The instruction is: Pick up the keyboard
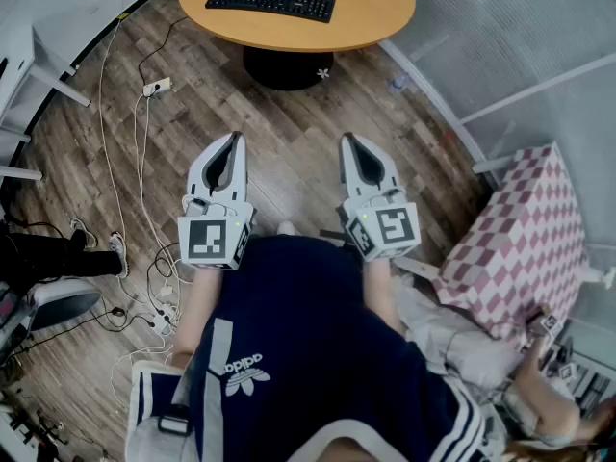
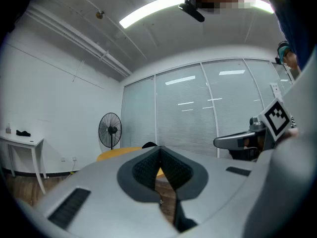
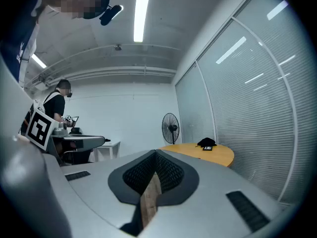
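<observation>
Nearest the lens is the person's dark shirt (image 1: 318,354), with wooden floor (image 1: 289,133) beyond it. The keyboard (image 1: 270,1) lies well ahead on the round desk (image 1: 371,12), untouched. The likely risk is that jaws arriving there closed would shove it across the top rather than take it. The left gripper (image 1: 234,141) has its jaws together with nothing between them. The right gripper (image 1: 347,142) is likewise pressed together and empty.
</observation>
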Motion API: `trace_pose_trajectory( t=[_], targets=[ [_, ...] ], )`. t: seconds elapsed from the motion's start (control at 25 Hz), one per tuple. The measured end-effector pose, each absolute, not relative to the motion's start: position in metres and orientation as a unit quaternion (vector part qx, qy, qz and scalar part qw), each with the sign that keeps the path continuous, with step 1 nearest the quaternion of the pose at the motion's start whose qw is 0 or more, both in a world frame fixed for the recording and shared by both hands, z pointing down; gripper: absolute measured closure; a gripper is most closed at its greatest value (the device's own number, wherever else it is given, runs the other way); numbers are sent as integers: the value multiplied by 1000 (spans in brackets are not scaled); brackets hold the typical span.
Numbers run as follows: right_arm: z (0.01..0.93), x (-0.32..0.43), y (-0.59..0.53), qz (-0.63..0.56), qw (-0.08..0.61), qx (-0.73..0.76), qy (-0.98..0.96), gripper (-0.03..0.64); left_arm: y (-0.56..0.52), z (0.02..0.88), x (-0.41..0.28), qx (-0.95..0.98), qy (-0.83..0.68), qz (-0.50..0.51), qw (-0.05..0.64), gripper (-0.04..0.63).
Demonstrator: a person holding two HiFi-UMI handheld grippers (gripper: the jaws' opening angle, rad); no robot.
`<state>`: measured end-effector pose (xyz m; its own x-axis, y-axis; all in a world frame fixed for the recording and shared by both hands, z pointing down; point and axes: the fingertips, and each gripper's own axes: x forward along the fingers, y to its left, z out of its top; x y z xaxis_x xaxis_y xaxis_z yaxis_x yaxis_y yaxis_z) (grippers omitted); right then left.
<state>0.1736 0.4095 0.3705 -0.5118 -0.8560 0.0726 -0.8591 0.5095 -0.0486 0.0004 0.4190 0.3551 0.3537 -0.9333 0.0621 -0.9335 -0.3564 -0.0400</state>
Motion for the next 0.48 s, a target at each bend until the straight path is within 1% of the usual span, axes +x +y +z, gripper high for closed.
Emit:
trace_pose_trajectory(
  t=[0.48],
  targets=[
    [365,176,415,25,23,492,-870,614,422,352,3,823,-567,32,-6,592]
  ],
)
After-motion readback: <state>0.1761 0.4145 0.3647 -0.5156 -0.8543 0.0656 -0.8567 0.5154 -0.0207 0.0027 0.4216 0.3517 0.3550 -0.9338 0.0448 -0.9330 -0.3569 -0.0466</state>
